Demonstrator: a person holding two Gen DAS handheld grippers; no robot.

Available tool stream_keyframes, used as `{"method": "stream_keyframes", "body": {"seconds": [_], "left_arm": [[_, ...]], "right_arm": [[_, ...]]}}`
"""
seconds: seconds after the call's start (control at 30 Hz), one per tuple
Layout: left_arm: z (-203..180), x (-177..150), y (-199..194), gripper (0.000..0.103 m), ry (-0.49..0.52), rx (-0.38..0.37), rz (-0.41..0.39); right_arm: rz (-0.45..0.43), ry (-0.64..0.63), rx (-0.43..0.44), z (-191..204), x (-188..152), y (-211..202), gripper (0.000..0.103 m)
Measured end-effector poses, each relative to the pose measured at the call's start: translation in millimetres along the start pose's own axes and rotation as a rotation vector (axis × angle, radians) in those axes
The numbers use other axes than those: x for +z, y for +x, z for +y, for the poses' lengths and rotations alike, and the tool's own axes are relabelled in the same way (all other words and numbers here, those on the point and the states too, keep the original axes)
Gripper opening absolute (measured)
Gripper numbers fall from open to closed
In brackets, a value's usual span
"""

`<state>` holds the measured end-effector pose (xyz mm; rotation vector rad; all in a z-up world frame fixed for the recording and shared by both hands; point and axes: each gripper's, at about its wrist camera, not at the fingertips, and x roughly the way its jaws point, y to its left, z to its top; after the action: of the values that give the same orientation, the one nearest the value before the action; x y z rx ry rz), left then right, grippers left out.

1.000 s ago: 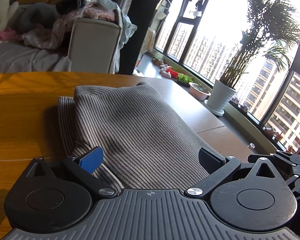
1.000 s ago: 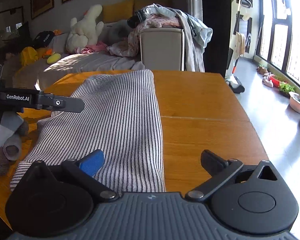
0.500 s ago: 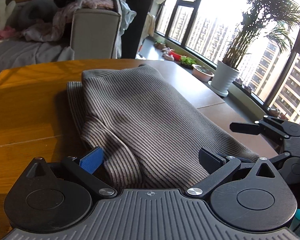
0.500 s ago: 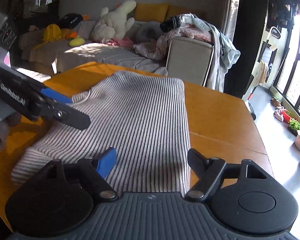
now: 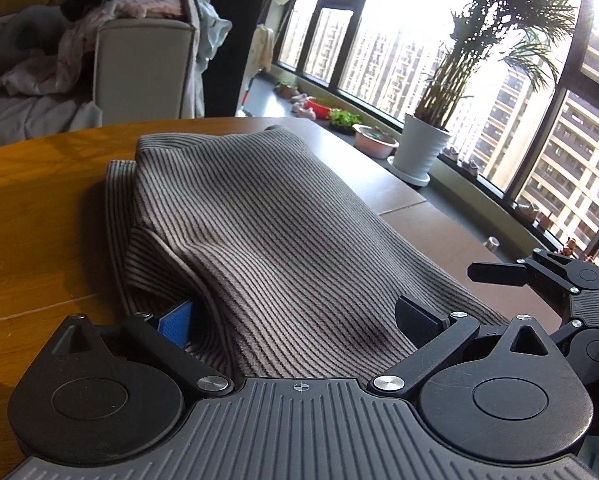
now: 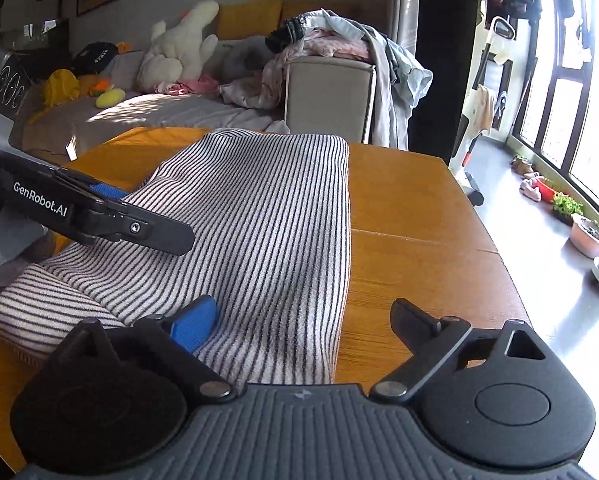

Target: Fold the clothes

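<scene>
One sweater (image 5: 267, 240), one table (image 6: 411, 216), two grippers.
Your left gripper (image 5: 295, 316) and right gripper (image 6: 303, 316) are both spread wide, holding nothing.

sunlit windows (image 5: 379, 52), sofa (image 6: 179, 108) (cluttered), wooden table (image 6: 411, 216)

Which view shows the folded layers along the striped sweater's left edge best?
The left wrist view: the striped sweater shows its upper layer lying over a lower one along that edge. The right wrist view shows the same sweater brightly lit, but the left gripper crosses that side.
</scene>
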<state>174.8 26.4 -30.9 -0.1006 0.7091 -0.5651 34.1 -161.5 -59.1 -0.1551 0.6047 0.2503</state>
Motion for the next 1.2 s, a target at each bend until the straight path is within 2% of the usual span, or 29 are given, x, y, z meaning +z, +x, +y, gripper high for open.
{"method": "stream_keyframes", "body": {"seconds": [0.2, 0.3, 0.33, 0.4, 0.43, 0.53, 0.67, 0.73, 0.8, 0.9, 1.03, 1.2], "left_arm": [[15, 0, -21, 0.103, -0.048, 0.065, 0.002], [14, -5, -34, 0.103, -0.022, 0.113, 0.010], [12, -7, -38, 0.103, -0.008, 0.120, 0.013], [8, -11, -44, 0.103, 0.018, 0.130, 0.017], [6, -11, -46, 0.103, 0.029, 0.134, 0.016], [-1, -11, -53, 0.103, 0.057, 0.141, 0.009], [-6, -10, -58, 0.103, 0.071, 0.154, 0.011], [-7, -12, -62, 0.103, 0.073, 0.161, 0.015], [-7, -13, -64, 0.103, 0.075, 0.169, 0.020], [-4, -15, -66, 0.103, 0.065, 0.183, 0.030], [3, -18, -70, 0.103, 0.042, 0.193, 0.027], [6, -17, -71, 0.103, 0.030, 0.215, 0.025]], "right_arm": [[0.008, -0.074, -0.021, 8, 5, -3, 0.094], [-0.016, -0.154, -0.047, 17, 10, -14, 0.093], [-0.029, -0.181, -0.050, 20, 11, -20, 0.089], [-0.046, -0.228, -0.027, 27, 13, -31, 0.048], [-0.040, -0.235, -0.003, 30, 14, -34, 0.044], [-0.016, -0.257, 0.058, 38, 12, -40, 0.043], [0.013, -0.259, 0.059, 40, 2, -34, 0.045], [0.013, -0.267, 0.051, 39, 4, -36, 0.051], [0.007, -0.293, 0.037, 38, 5, -41, 0.060], [-0.017, -0.316, 0.042, 37, 7, -54, 0.066], [-0.052, -0.322, 0.087, 37, 8, -72, 0.075], [-0.046, -0.386, 0.208, 46, 3, -80, 0.080]]}}
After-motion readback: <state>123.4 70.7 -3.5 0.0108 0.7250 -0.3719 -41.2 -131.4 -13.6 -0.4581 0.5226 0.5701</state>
